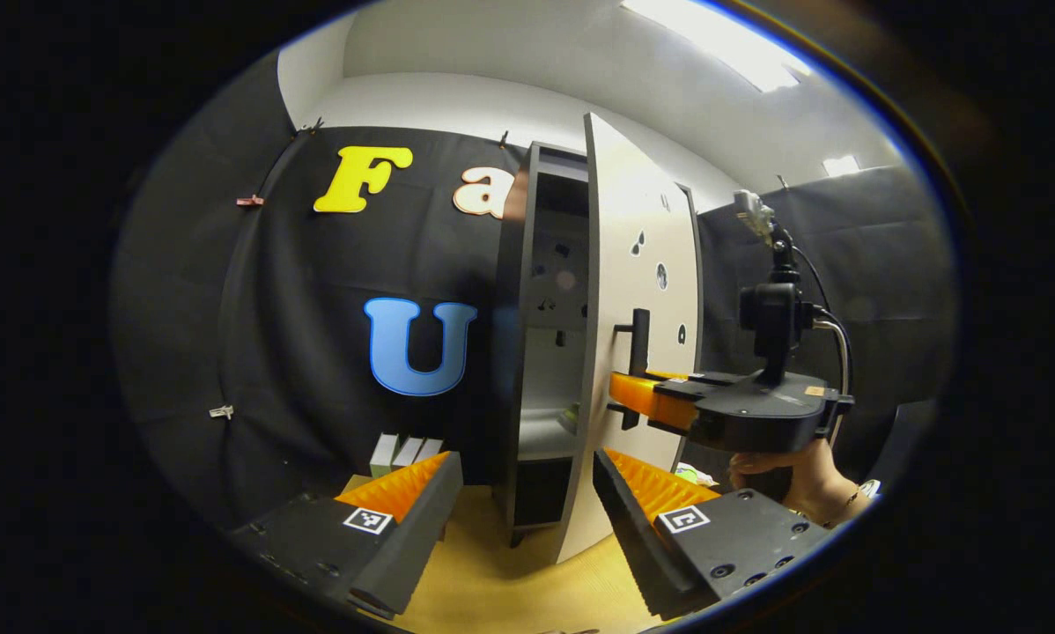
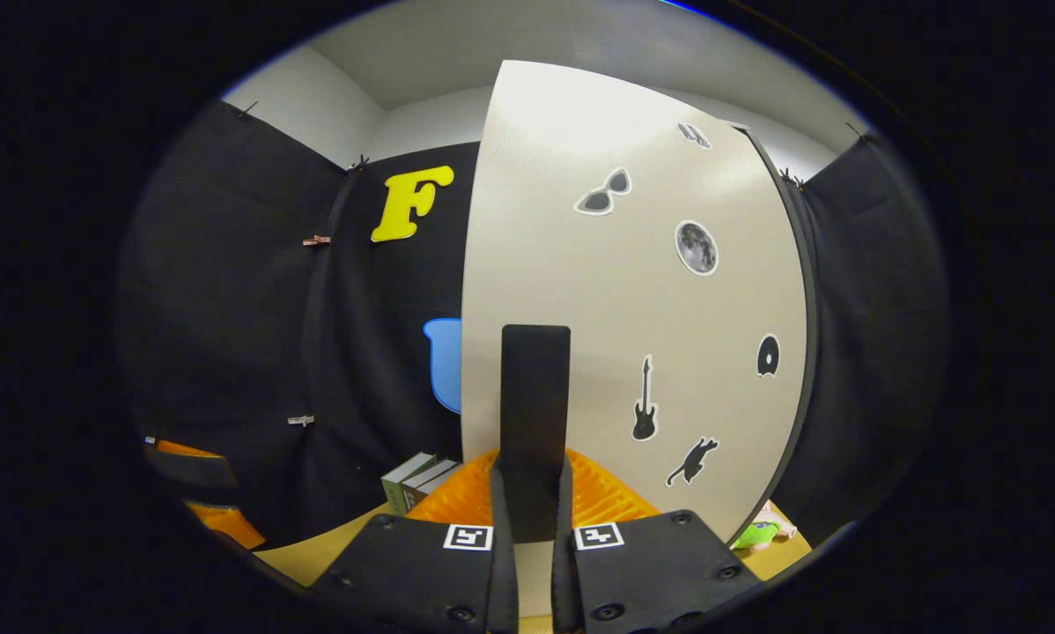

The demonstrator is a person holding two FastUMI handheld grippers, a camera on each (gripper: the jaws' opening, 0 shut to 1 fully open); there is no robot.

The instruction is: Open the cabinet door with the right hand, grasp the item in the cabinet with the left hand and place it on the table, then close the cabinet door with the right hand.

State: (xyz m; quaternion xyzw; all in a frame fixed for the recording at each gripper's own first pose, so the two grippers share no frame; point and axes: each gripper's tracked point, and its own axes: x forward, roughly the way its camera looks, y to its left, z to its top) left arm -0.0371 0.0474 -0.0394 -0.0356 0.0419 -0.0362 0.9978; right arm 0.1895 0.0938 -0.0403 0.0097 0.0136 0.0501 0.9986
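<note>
Right gripper (image 2: pixel 532 493) jaws clamp the flat bar handle (image 2: pixel 534 396); left gripper (image 1: pixel 527 493) jaws spread.

Recording booth, staged household corner: black cloth wall (image 1: pixel 184 335) clipped up, small sticker-decorated cabinet (image 1: pixel 527 352) on wooden worktop (image 1: pixel 492 572), ceiling light panel (image 1: pixel 721 44), white room walls above.

Black cloth walls (image 1: pixel 298 352), white ceiling with bright light panel (image 1: pixel 721 44), wooden tabletop (image 1: pixel 510 581).
</note>
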